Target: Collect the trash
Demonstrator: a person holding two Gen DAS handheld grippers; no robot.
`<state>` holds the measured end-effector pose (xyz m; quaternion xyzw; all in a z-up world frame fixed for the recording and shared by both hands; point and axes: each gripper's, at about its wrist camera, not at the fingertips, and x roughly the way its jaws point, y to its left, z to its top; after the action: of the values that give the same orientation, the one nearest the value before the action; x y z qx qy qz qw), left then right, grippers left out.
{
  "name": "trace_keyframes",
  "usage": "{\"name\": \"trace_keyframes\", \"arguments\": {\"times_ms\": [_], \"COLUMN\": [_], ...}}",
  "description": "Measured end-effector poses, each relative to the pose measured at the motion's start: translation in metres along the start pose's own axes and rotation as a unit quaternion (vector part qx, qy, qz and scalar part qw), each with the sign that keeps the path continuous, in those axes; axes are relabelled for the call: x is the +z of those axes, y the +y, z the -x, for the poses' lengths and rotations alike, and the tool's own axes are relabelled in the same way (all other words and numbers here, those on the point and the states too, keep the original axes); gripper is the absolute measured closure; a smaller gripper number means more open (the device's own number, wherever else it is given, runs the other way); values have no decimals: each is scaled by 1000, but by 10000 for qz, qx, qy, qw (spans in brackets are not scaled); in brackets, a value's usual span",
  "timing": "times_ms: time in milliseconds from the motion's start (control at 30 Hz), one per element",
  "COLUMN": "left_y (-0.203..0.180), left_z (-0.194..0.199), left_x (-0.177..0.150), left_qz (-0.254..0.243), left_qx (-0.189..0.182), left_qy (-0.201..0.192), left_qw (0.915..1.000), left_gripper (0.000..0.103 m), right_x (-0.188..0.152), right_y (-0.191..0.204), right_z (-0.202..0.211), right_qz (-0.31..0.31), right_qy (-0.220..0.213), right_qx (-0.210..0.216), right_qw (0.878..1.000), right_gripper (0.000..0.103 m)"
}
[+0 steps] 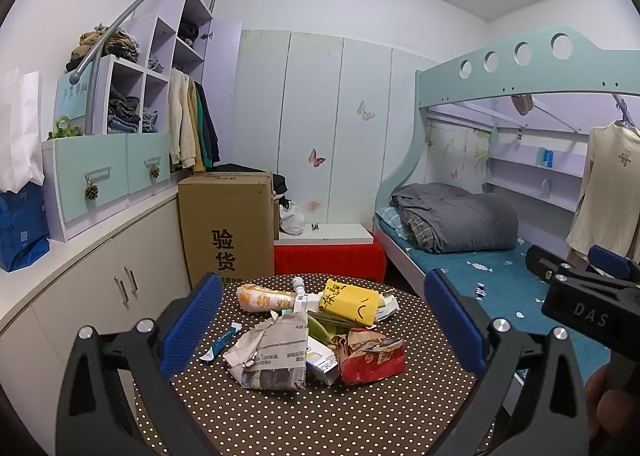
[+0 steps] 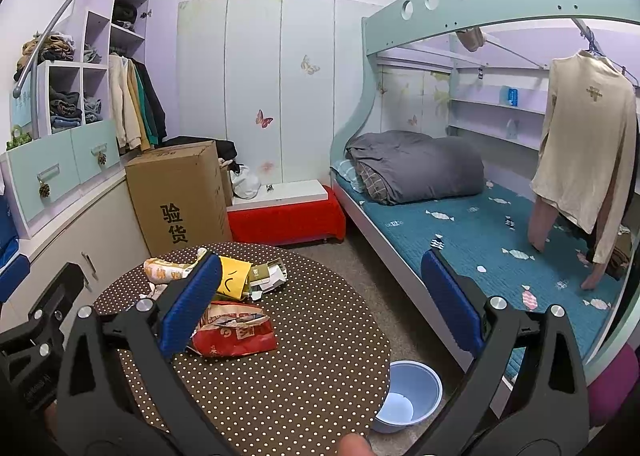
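Both claws stand wide and empty: left claw (image 1: 322,330), right claw (image 2: 320,306). The trash pile (image 1: 316,332) lies mid-counter (image 1: 360,416); the blue basin (image 2: 412,396) sits on the floor beside it. Recommended: take the near red wrapper (image 2: 236,332) first, closing across its crumpled body.

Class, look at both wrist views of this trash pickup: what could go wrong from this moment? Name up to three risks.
1. The trash lies heaped: lifting the crumpled newspaper may drag the red wrapper or the white carton along.
2. The blue basin sits on the floor past the table edge, so dropped pieces may miss it.
3. Both the left claw and right claw, open, hover close together and might collide.
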<state>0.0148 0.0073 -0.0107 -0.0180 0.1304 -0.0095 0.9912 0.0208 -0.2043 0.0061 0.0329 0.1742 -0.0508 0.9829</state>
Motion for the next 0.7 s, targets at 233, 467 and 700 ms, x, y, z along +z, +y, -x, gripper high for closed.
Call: {"name": "trace_keyframes", "arguments": {"times_ms": [233, 467, 700], "left_y": [10, 30, 55], "left_z": [-17, -47, -83], "left_x": [-3, -16, -46], "left_qz": [23, 21, 32], "left_qx": [127, 345, 573], "left_qy": [195, 599, 1239], "left_qw": [9997, 9976, 9906], "left_gripper": [4, 4, 4], "right_x": [-2, -14, -44], "right_y": [5, 14, 28], "right_z": [-21, -64, -119], "right_qz": [36, 80, 137], "right_qy": [219, 685, 1453], "right_qx": [53, 184, 439], "right_qw": [9997, 9975, 9883], "right_gripper": [6, 6, 6]}}
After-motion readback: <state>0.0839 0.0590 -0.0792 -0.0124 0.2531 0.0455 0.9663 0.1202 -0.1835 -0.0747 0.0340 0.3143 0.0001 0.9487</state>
